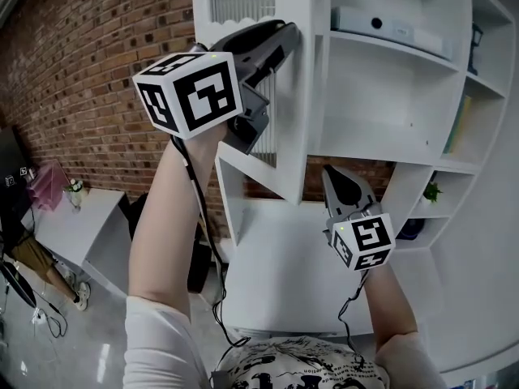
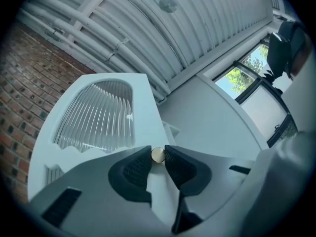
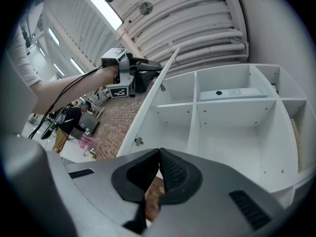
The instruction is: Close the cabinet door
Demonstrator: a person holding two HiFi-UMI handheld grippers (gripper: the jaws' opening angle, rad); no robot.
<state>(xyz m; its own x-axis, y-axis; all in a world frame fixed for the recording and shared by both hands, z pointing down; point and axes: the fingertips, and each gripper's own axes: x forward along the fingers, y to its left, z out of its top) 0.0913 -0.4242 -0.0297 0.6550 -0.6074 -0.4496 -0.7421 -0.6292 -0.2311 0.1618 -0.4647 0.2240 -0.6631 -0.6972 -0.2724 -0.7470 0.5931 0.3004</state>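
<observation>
Head view, from the left: a brick wall (image 1: 81,71), then the raised left gripper (image 1: 280,39) at the edge of the cabinet door (image 1: 302,71). The door stands swung out from the white cabinet (image 1: 381,140), well short of shut. The left gripper view shows the jaws clamped on the door's small brass knob (image 2: 158,155). Lower and to the right, the right gripper (image 1: 334,175) hangs before the open shelves, jaws pressed together with nothing between them.

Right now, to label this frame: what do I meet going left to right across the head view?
Brick wall → left gripper, clamped on the door knob → right gripper → small potted plant.
</observation>
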